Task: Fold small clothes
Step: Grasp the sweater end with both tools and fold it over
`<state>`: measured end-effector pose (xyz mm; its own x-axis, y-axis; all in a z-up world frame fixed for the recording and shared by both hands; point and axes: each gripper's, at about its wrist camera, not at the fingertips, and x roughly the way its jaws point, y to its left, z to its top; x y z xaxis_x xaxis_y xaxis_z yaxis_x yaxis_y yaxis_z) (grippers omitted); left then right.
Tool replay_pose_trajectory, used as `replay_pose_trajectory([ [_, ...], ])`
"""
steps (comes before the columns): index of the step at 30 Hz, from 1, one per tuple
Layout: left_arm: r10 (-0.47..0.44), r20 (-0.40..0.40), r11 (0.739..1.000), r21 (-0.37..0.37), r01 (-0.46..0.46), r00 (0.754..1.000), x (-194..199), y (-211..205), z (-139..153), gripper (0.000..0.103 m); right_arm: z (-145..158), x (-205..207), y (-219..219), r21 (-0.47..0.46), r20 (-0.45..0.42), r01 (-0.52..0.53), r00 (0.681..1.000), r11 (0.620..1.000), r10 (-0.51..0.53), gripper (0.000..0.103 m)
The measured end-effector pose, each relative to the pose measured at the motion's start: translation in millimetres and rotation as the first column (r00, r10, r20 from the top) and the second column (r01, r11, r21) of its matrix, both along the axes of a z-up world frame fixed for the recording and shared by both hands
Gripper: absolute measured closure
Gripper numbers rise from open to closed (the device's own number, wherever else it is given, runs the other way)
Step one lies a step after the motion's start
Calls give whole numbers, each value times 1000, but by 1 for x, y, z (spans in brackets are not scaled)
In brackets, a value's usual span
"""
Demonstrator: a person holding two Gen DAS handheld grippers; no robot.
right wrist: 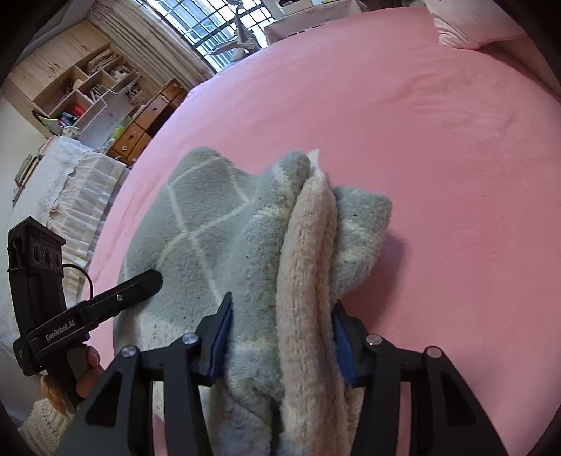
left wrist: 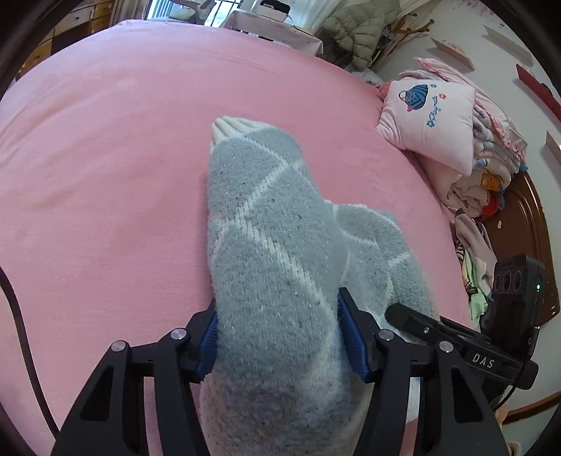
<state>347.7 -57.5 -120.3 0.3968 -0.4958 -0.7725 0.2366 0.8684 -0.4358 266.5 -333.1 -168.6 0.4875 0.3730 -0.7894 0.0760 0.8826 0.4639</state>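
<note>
A fuzzy grey sock [left wrist: 259, 196] with white diamond lines and a cream cuff [left wrist: 235, 124] is raised off the pink bed [left wrist: 105, 158]. My left gripper [left wrist: 277, 303] is shut on one end of it, blue pads pressing both sides. In the right wrist view the same grey sock [right wrist: 207, 217] is bunched, its cream inside [right wrist: 308, 245] showing. My right gripper [right wrist: 282, 303] is shut on that bunch. One black finger of the right gripper [left wrist: 413, 317] touches the sock at the lower right of the left wrist view. A finger of the left gripper [right wrist: 140, 284] rests on the sock's left side.
A pink pillow [left wrist: 427, 119] and a pile of clothes [left wrist: 484, 182] lie at the bed's right edge by a wooden headboard [left wrist: 526, 217]. Wooden shelves [right wrist: 80, 87] and a barred window [right wrist: 210, 28] stand beyond the bed. A hand [right wrist: 87, 368] grips the left tool.
</note>
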Motion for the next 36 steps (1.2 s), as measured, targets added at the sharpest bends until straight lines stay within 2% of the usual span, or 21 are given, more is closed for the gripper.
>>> replay_pose_trajectory([
  [5, 8, 65, 999, 50, -12, 998, -10, 49, 36, 45, 31, 10, 52, -6, 56, -62, 996, 998, 62, 53],
  [10, 62, 134, 993, 92, -75, 989, 4, 127, 71, 45, 59, 48, 128, -3, 125, -119, 985, 993, 119, 53],
  [13, 90, 176, 984, 136, -114, 980, 23, 178, 87, 45, 64, 75, 171, 31, 144, -130, 982, 991, 125, 53],
  [17, 138, 192, 967, 185, -173, 972, 54, 248, 94, 45, 58, 113, 236, 77, 153, -143, 980, 987, 130, 53],
  [22, 197, 190, 946, 221, -237, 962, 86, 317, 83, 45, 36, 150, 310, 113, 158, -145, 979, 983, 127, 53],
  [27, 240, 179, 938, 211, -276, 954, 115, 366, 50, 45, 9, 177, 361, 77, 165, -138, 978, 987, 124, 54],
  [32, 282, 156, 931, 195, -310, 947, 138, 382, 13, 45, -21, 190, 376, 59, 154, -92, 985, 994, 82, 54],
  [36, 297, 144, 931, 178, -320, 944, 142, 392, -9, 44, -33, 190, 386, 29, 166, -68, 984, 997, 62, 53],
])
